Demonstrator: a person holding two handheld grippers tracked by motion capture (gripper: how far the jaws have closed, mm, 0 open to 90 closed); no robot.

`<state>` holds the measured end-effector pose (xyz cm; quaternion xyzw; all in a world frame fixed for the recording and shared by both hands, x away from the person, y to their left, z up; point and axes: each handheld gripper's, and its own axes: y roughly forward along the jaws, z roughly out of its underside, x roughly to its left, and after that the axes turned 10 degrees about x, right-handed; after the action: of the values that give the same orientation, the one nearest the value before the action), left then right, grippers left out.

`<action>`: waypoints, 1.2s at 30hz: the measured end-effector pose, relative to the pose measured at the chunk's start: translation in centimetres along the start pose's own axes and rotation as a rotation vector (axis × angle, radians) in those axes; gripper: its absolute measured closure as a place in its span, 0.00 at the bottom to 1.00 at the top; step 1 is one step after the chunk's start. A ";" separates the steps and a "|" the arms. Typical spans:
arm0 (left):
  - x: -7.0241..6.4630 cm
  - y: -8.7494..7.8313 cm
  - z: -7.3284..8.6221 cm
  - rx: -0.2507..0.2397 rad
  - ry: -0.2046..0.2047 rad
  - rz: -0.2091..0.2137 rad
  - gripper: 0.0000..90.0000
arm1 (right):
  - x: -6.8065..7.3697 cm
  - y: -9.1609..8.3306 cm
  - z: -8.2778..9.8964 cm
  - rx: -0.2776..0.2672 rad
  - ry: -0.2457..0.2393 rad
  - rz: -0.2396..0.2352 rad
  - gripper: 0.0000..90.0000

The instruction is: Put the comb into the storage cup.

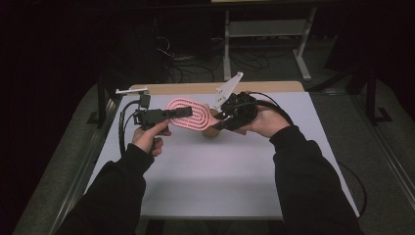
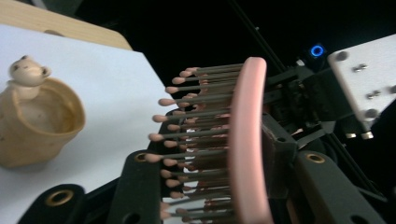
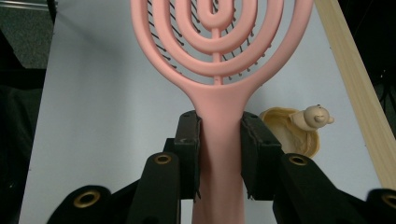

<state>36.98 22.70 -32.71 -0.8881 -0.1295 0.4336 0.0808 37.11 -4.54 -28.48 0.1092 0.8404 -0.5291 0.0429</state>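
Note:
A pink hairbrush (image 1: 190,115) with a looped open back is held above the white table (image 1: 220,171) between both grippers. My right gripper (image 1: 219,117) is shut on its handle; in the right gripper view the pads (image 3: 189,144) press the handle (image 3: 218,140) from both sides. My left gripper (image 1: 182,112) is shut on the brush head. In the left gripper view one jaw lies against the pink back (image 2: 245,140) and the other sits at the bristle tips (image 2: 161,140). A tan cup (image 1: 211,130) with a small animal figure on its rim stands on the table under the brush.
The cup (image 2: 37,121) (image 3: 292,133) is close below the handle end. A wooden strip (image 1: 220,87) runs along the table's far edge. Behind it stand a metal rack (image 1: 264,29) and floor cables. Cables trail from both grippers.

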 end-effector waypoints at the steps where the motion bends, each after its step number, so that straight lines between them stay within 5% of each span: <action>1: 0.0 0.0 0.0 0.000 0.000 0.000 0.68 | 0.0 0.0 0.0 0.000 0.000 0.000 0.77; 5: -0.5 0.3 -0.5 0.030 0.047 -0.020 0.69 | -0.1 0.4 0.1 0.008 0.015 0.007 0.77; 22: -1.7 0.6 -1.4 0.076 0.105 -0.075 0.69 | -0.5 0.6 0.8 -0.024 0.083 -0.017 0.74; 30: -2.0 0.1 -1.9 0.061 0.106 -0.060 0.69 | -0.6 1.1 1.5 -0.020 0.133 -0.023 0.59; 36: -2.6 -0.7 -2.7 0.045 0.137 -0.110 0.69 | -1.1 0.9 2.7 -0.054 0.213 -0.042 0.32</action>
<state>37.42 22.54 -28.92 -0.9051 -0.1626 0.3695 0.1333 38.25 -6.72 -30.21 0.1460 0.8563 -0.4924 -0.0548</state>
